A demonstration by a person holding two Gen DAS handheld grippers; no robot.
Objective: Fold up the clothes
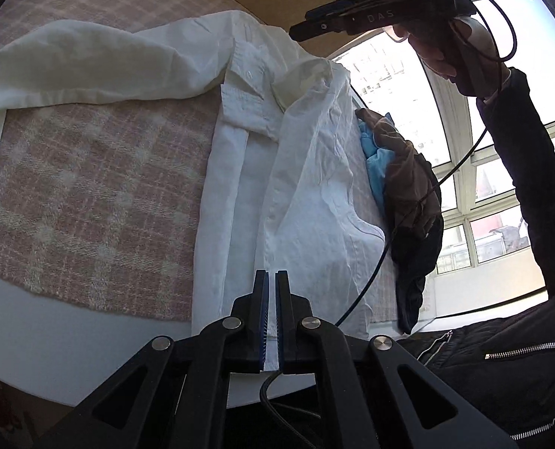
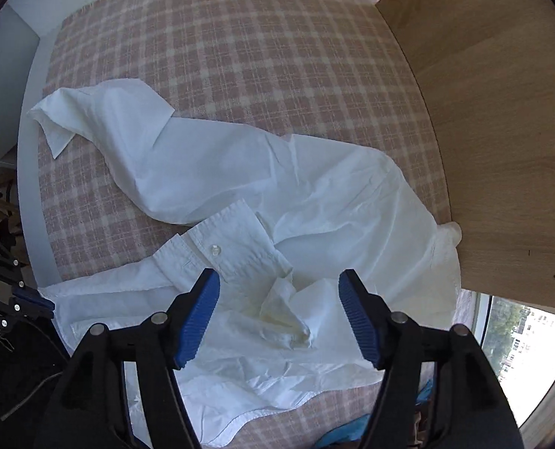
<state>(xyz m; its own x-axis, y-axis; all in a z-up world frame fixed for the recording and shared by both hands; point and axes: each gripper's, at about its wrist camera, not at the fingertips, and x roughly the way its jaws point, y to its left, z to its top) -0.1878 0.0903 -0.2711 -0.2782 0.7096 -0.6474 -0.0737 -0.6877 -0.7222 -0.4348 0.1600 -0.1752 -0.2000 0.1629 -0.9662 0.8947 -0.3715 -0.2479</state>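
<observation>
The white shirt (image 2: 262, 202) lies spread on the pink checked cloth (image 2: 277, 56) that covers the table, and it is only partly folded. Its body runs as a long narrow strip, one side panel turned in over the placket, while a long sleeve (image 1: 90, 71) trails away from the collar (image 2: 285, 307) across the cloth, loose and rumpled. The cuff (image 2: 221, 239) with its button sits folded back just beside the collar. The left gripper (image 1: 272, 318) has its fingers pinched together on the hem end of the shirt, white fabric showing in the slit between the pads. The right gripper (image 2: 279, 318) hangs above the collar with its fingers spread wide, gripping nothing. So by my read, one lengthwise fold is in, but that sleeve needs bringing across the body and the strip needs folding up toward the collar before this counts as a neat packet. Beside the shirt, on the window side, a heap of other clothes (image 1: 401, 187), blue, brown and dark, waits unfolded.
</observation>
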